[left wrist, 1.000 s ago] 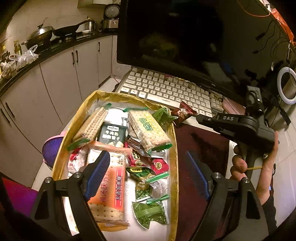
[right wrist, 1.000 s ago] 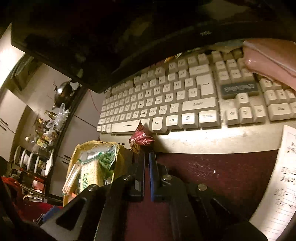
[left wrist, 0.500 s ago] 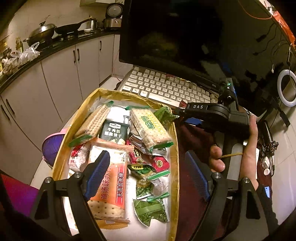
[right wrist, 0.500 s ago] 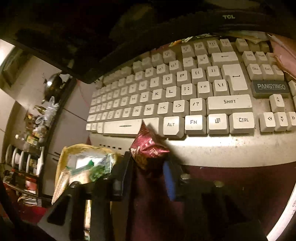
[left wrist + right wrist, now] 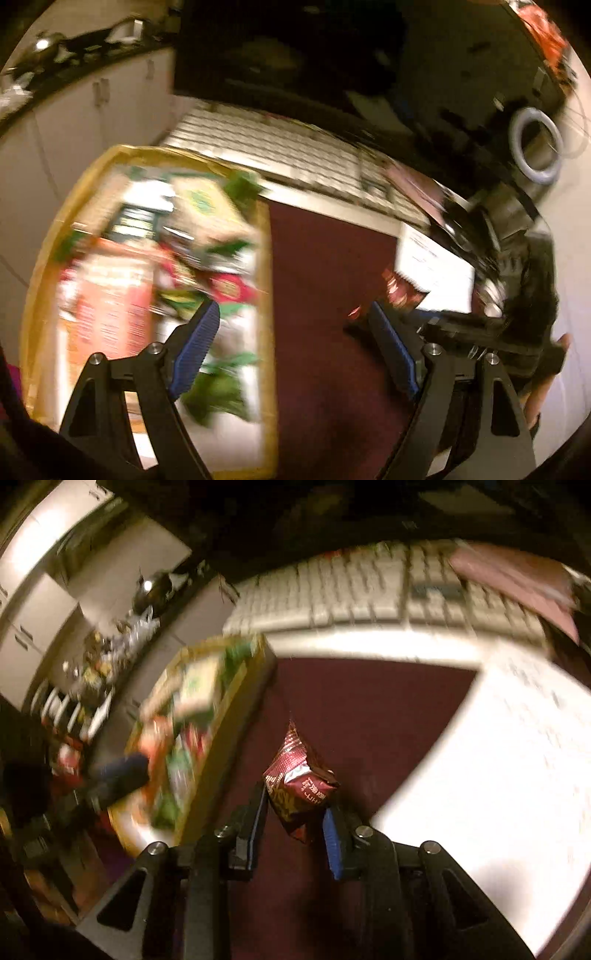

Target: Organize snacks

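A small dark red snack packet point(image 5: 299, 786) hangs between the fingers of my right gripper point(image 5: 295, 805), which is shut on it above the dark red tabletop point(image 5: 351, 701). The left wrist view shows the same packet point(image 5: 400, 291) at the right, just beyond my left gripper's right finger. My left gripper point(image 5: 293, 310) stands wide open with nothing in it, over the right rim of the yellow tray point(image 5: 266, 258). The tray point(image 5: 229, 698) is full of snack packs: biscuits, green and red packets. Both views are blurred by motion.
A white keyboard point(image 5: 295, 147) lies beyond the tray under a dark monitor point(image 5: 295, 55). A white sheet of paper point(image 5: 480, 757) covers the table's right side. A hand point(image 5: 546, 387) holds the right gripper. White kitchen cabinets point(image 5: 92, 110) stand at the left.
My right gripper took hold of the red packet at the keyboard's front edge and carried it back over the dark red table. The left gripper swung to the right, still open.
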Demonstrator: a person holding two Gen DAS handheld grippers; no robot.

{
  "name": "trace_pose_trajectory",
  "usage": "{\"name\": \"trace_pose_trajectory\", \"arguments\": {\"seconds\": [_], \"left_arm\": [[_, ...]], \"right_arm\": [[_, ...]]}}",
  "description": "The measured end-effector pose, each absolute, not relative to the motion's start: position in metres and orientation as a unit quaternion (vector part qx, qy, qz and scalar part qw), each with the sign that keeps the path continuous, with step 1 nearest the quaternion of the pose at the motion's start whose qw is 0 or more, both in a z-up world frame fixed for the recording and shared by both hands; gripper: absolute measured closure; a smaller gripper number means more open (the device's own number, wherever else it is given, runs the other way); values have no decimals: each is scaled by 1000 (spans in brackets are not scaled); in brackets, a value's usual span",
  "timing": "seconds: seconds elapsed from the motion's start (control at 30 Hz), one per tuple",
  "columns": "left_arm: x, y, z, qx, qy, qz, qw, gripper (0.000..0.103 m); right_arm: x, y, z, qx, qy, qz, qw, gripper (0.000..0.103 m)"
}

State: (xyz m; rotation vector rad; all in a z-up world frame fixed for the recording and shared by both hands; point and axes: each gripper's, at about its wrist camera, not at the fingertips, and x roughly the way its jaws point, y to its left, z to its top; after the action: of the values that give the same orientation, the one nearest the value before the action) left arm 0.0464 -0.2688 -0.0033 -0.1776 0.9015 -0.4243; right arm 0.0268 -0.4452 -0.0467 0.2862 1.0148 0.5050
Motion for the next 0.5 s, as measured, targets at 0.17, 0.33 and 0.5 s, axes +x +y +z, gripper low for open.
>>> {"name": "trace_pose_trajectory", "arguments": {"seconds": [0.17, 0.33, 0.5], "left_arm": [[43, -306, -9, -66, 452, -239, 857, 20], [45, -328, -18, -52, 469, -246, 847, 20], [62, -346, -21, -60, 488, -260, 831, 20]], "right_arm": [[18, -474, -59, 148, 468, 205, 847, 60], [-9, -494, -55, 171, 422, 170, 874, 58], [-21, -477, -62, 163, 408, 192, 877, 59]]}}
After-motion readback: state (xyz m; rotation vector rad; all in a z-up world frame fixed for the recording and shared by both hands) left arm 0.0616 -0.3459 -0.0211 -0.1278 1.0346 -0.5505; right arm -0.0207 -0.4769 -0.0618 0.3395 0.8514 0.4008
